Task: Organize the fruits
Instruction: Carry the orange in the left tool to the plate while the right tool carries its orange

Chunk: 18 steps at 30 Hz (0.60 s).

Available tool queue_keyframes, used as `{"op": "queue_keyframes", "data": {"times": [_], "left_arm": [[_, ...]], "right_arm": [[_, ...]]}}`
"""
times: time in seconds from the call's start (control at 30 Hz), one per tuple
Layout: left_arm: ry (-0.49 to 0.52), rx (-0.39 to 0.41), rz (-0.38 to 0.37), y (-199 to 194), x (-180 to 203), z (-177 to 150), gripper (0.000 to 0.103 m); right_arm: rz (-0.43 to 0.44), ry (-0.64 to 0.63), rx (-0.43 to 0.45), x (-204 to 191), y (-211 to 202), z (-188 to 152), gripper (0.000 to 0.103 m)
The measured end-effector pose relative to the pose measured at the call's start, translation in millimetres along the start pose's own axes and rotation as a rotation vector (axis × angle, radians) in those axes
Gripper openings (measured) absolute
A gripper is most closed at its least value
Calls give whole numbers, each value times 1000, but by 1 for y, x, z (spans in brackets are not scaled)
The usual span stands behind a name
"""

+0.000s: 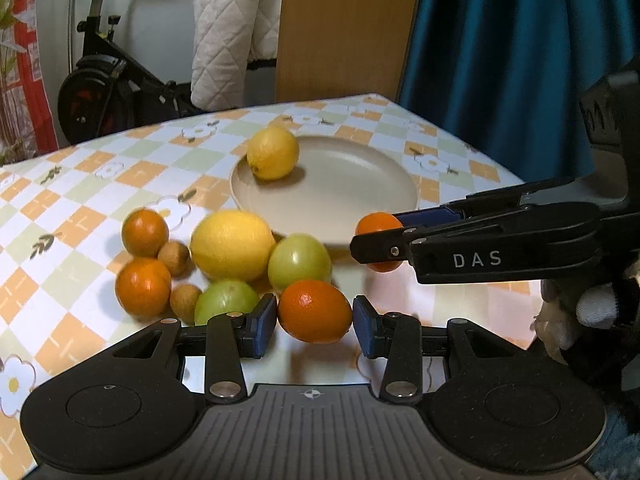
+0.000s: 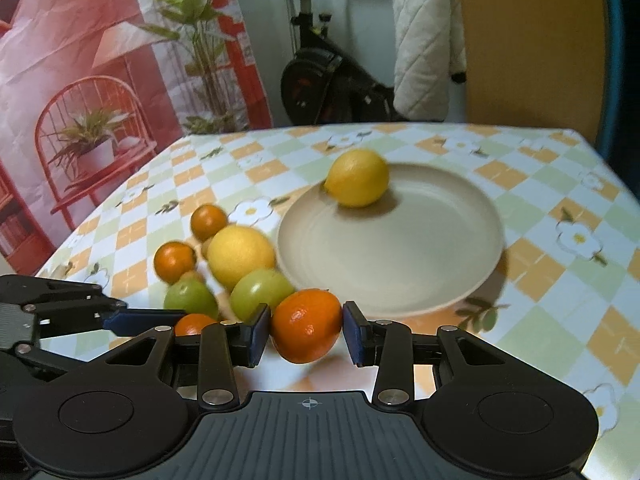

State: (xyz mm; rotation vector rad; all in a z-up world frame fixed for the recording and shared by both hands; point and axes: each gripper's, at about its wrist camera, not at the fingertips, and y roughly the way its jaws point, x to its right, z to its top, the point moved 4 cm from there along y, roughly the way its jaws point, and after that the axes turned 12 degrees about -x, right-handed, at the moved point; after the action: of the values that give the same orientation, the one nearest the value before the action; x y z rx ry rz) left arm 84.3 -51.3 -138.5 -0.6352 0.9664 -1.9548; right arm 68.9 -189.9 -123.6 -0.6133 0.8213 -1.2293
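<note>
My left gripper (image 1: 315,326) is shut on an orange (image 1: 315,310), held just above the cloth in front of the fruit pile. My right gripper (image 1: 378,236) comes in from the right, shut on a second orange (image 1: 376,223) near the front rim of the beige plate (image 1: 352,192). In the right wrist view its pads clamp that orange (image 2: 306,326) before the plate (image 2: 400,264), and the left gripper (image 2: 192,326) with its orange (image 2: 194,323) shows at the left. A lemon (image 1: 273,153) (image 2: 357,177) lies on the plate's far left side.
Left of the plate lie a large lemon (image 1: 233,245), two green fruits (image 1: 299,261), two oranges (image 1: 145,232) and two small brown fruits (image 1: 174,258). The table has a checked floral cloth (image 2: 560,272). An exercise bike (image 1: 104,92), wooden panel and teal curtain stand behind.
</note>
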Motion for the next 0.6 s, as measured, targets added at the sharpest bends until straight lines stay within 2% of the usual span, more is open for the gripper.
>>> {"op": "queue_keyframes", "data": {"times": [0.27, 0.6], "left_arm": [[-51, 58, -6, -6, -18, 35, 44], [-65, -3, -9, 42, -33, 90, 44]], "right_arm": [[-62, -32, 41, 20, 0, 17, 36], [-113, -124, 66, 26, 31, 44, 36]]}}
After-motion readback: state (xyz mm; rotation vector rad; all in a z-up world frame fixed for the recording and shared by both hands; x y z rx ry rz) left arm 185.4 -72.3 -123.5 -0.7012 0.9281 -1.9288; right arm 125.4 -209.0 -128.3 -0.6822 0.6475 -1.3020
